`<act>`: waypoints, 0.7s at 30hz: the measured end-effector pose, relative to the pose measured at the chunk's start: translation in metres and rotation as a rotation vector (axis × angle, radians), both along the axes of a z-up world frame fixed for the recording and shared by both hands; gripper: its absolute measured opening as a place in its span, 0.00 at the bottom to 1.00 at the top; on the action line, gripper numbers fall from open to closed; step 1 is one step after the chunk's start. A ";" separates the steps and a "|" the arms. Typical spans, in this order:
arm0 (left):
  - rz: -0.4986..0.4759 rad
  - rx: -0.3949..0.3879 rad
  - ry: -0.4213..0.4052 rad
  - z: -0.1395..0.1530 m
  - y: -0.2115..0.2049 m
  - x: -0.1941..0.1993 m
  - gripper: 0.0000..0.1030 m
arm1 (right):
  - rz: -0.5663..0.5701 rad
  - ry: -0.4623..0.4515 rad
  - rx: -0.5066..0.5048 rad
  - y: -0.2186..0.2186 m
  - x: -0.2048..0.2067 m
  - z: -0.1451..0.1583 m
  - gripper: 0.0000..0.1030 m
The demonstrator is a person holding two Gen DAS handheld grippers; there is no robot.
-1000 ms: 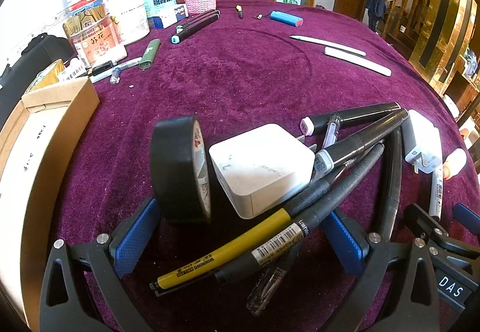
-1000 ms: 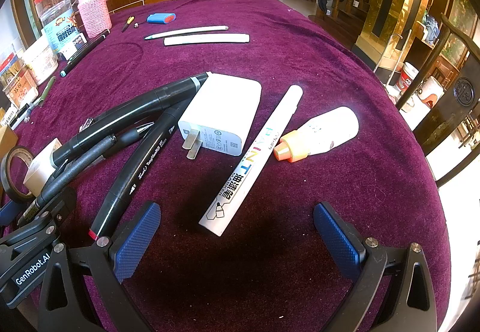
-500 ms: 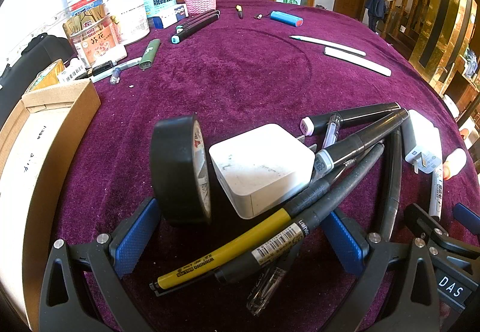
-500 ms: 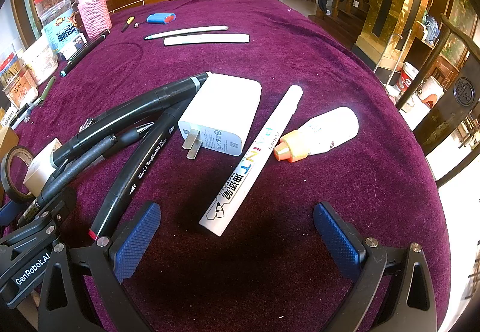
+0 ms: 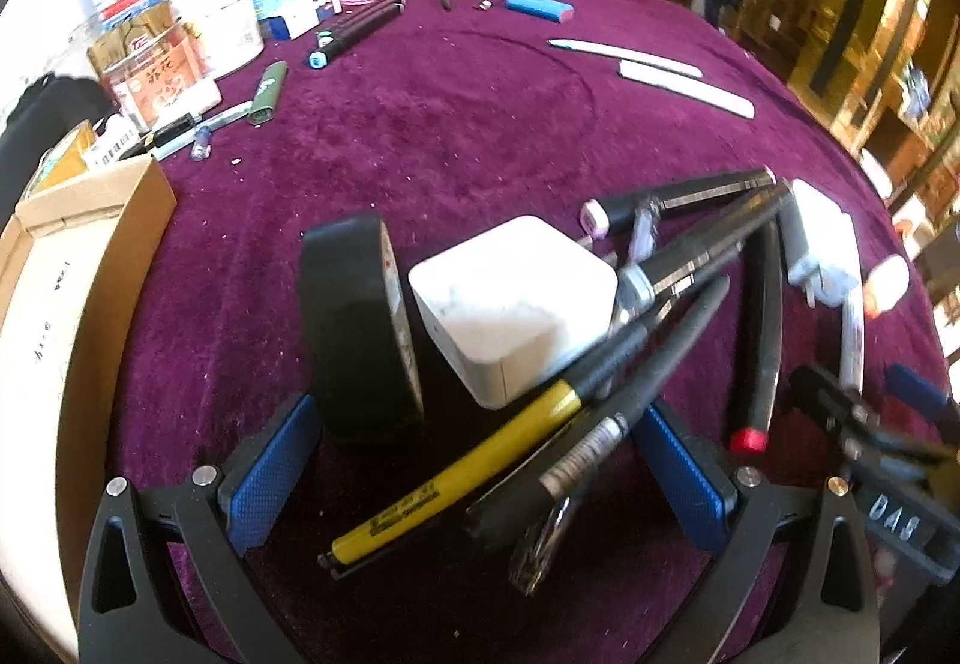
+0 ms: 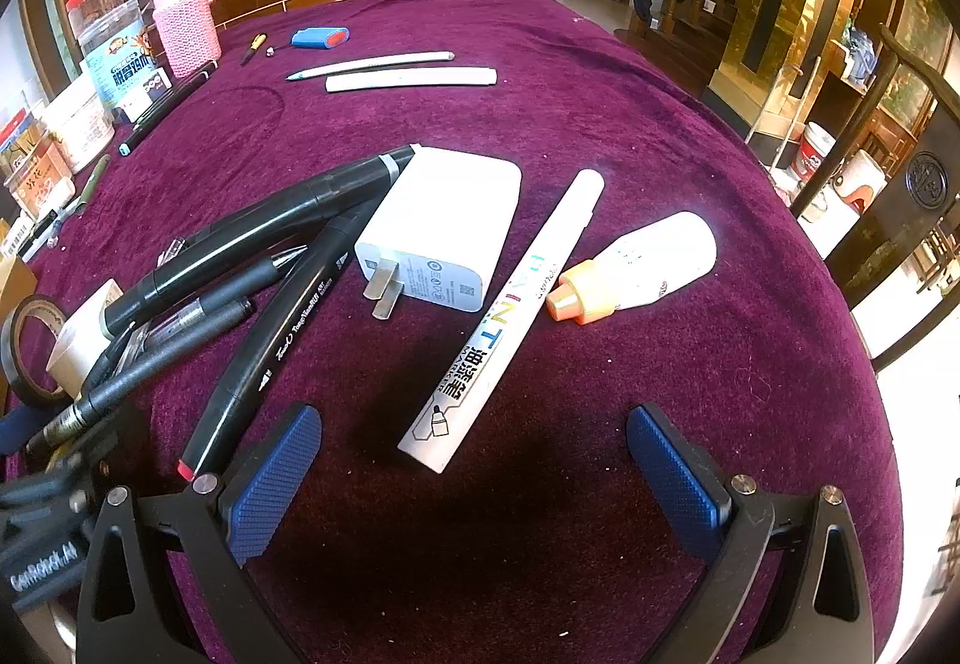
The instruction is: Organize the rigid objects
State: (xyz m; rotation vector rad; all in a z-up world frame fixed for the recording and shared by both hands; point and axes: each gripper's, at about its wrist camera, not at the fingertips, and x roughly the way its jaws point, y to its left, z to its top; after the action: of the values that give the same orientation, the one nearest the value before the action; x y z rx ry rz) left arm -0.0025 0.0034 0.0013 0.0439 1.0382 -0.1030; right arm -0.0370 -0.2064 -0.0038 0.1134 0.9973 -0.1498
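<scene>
Evidently nothing is sorted: both the left tool [image 5: 474, 460] and right tool [image 6: 474, 478] are spread, empty; black-and-yellow pens [image 5: 540, 424] lie heaped on the purple velvet bench [image 5: 420, 135].

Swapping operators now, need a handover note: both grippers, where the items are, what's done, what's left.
Left gripper: open, empty, low over the pile. Between its blue pads lie a black tape roll standing on edge, a white cube charger, a yellow pen and crossed black pens.
Right gripper: open, empty. Ahead of it lie a white paint marker, a white plug adapter, a white bottle with an orange cap and a black marker with a red end.
Done: nothing visibly sorted; the items lie loose on the purple cloth.
Left: everything. An open cardboard box sits left.
</scene>
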 end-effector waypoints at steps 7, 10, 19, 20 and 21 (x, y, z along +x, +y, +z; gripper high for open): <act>-0.006 0.003 -0.029 0.000 0.000 -0.007 1.00 | 0.000 0.001 0.001 0.000 0.001 0.000 0.99; -0.011 0.000 -0.027 0.000 0.000 -0.008 1.00 | 0.013 0.014 0.005 -0.002 0.005 0.001 0.99; -0.016 0.011 -0.025 0.001 -0.001 -0.019 1.00 | 0.025 0.042 0.011 -0.002 0.006 0.001 0.99; -0.014 0.013 -0.026 0.001 -0.001 -0.020 1.00 | 0.034 0.055 0.016 -0.003 0.007 0.002 0.99; -0.012 0.016 -0.027 0.001 -0.001 -0.020 1.00 | 0.039 0.067 0.020 -0.003 0.007 0.002 0.99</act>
State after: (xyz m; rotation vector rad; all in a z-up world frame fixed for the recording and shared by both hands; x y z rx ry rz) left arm -0.0229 0.0023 0.0026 0.0658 1.0119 -0.1047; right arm -0.0300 -0.2098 -0.0016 0.1074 1.0670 -0.1084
